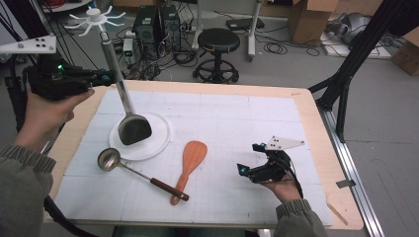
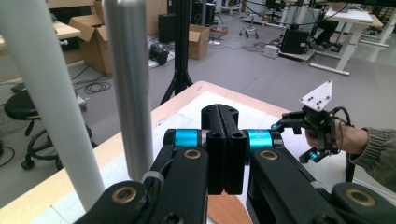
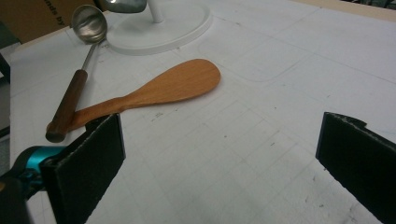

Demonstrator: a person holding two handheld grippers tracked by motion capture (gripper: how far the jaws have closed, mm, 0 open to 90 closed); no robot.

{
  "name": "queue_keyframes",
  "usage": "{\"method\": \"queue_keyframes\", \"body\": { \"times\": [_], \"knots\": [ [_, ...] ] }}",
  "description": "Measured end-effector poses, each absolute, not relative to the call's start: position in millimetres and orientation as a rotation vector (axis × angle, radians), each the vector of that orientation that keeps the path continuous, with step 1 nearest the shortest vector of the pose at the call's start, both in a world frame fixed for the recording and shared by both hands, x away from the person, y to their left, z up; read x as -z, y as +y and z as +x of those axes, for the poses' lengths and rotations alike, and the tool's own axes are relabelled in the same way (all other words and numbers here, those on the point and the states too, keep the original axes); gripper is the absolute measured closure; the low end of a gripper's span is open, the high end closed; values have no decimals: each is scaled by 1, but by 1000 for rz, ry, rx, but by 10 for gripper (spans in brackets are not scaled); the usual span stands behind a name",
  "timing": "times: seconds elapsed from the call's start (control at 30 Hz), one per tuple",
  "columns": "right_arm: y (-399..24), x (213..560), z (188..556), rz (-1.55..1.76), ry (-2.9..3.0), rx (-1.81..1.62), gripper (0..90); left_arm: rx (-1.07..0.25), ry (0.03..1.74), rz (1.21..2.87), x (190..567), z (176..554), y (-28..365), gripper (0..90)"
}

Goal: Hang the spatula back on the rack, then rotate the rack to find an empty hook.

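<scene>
A white utensil stand has a round base (image 1: 159, 144) (image 3: 177, 28), a pole (image 2: 46, 93) and a hook crown (image 1: 94, 19). A metal turner stands along the pole, head (image 1: 134, 129) over the base, handle (image 2: 130, 93) rising toward the hooks; I cannot tell whether it hangs from one. My left gripper (image 1: 111, 76) (image 2: 223, 116) is raised beside that handle, jaws shut together with nothing between them. A wooden spatula (image 1: 190, 163) (image 3: 173, 86) and a steel ladle (image 1: 141, 175) (image 3: 65, 109) lie on the mat. My right gripper (image 1: 248, 158) (image 3: 224, 158) rests open to the right of the spatula.
A white gridded mat (image 1: 232, 118) covers the wooden table, whose edges show all round. Beyond the far edge stand a black stool (image 1: 217, 44), computer cases and cables. A black tripod leg (image 1: 341, 94) rises at the table's right corner.
</scene>
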State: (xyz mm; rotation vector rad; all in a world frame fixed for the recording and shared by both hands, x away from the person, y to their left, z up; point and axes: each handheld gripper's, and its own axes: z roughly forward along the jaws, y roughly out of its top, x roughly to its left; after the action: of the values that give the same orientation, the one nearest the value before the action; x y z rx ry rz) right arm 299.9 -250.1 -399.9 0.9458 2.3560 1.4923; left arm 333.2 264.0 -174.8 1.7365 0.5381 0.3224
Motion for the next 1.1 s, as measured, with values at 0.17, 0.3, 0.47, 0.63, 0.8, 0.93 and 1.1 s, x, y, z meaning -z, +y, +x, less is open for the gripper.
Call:
{"method": "queue_keyframes", "body": {
  "times": [0.17,0.3,0.47,0.63,0.8,0.93,1.1],
  "knots": [
    [-250,400,300,936,2356,-1496,2,-329,535,1718,165,332,268,898],
    [-250,400,301,933,2357,-1493,2,-329,535,1703,156,332,272,898],
    [-249,400,300,935,2360,-1494,2,-325,525,1702,145,334,278,898],
    [-247,401,301,931,2376,-1486,2,-334,525,1697,133,337,284,898],
    [-247,402,302,933,2382,-1481,2,-343,533,1691,126,341,289,898],
    [-247,402,303,923,2380,-1477,2,-353,548,1681,125,343,291,897],
    [-246,402,302,925,2387,-1475,2,-381,575,1665,123,345,295,898]
  ]
}}
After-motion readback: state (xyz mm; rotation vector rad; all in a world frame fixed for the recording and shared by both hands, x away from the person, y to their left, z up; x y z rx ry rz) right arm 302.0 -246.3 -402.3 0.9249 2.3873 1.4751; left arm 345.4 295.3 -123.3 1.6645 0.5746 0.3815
